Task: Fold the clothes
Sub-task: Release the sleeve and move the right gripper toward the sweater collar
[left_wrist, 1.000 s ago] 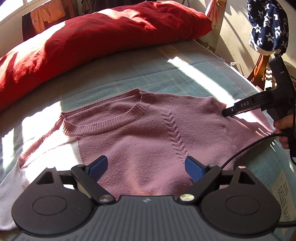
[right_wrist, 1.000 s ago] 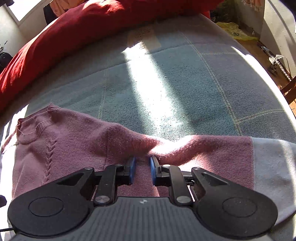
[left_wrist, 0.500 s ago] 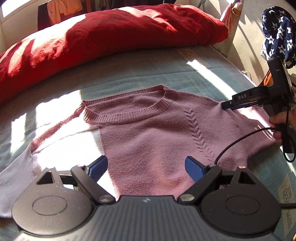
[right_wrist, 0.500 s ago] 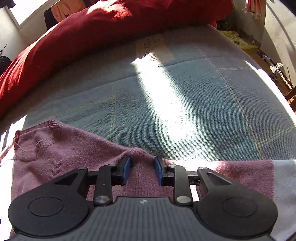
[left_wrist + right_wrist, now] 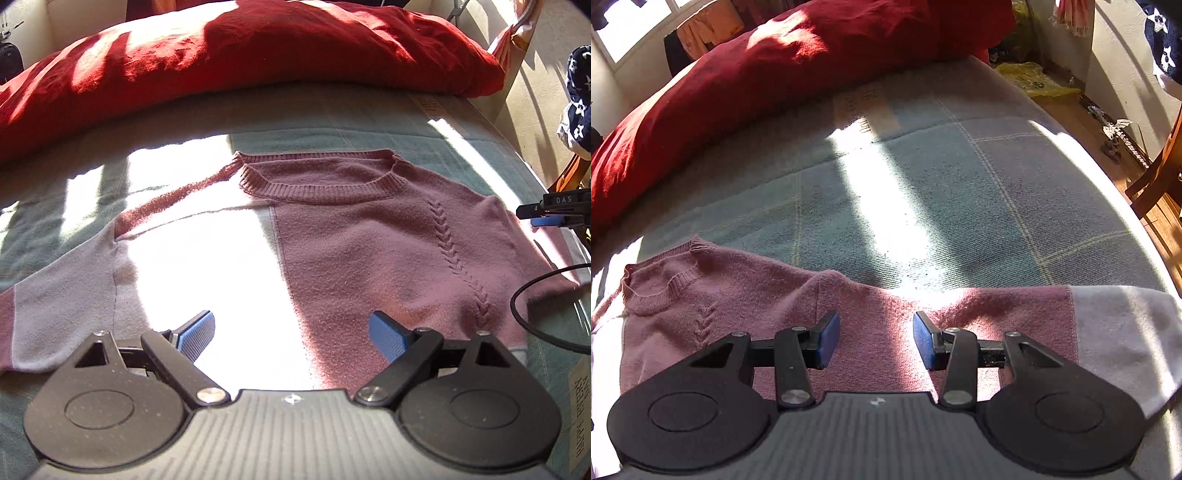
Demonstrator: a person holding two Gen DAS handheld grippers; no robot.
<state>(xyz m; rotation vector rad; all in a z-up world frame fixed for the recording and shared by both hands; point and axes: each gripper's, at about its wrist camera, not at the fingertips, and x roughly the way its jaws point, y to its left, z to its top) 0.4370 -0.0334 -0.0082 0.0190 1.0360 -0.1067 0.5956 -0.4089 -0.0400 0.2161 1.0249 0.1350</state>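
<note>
A pink and pale grey knit sweater (image 5: 369, 236) lies flat, front up, on the bed, collar toward the far side. My left gripper (image 5: 291, 332) is open and empty above the sweater's lower middle. My right gripper (image 5: 873, 336) is open and empty above the sweater's right sleeve (image 5: 997, 314), near the shoulder. The sleeve ends in a pale cuff part (image 5: 1123, 325). The right gripper also shows at the right edge of the left wrist view (image 5: 550, 212). The sweater's collar (image 5: 653, 288) shows at the left of the right wrist view.
A big red duvet (image 5: 240, 55) lies along the far side of the bed. The blue-green checked blanket (image 5: 942, 192) covers the bed. A black cable (image 5: 535, 306) loops at the right. A wooden chair (image 5: 1160, 173) and floor clutter stand beyond the right bed edge.
My right gripper has let go of the sleeve and opened wide. My left gripper has swung left, so the sweater's pale left half and left sleeve now show.
</note>
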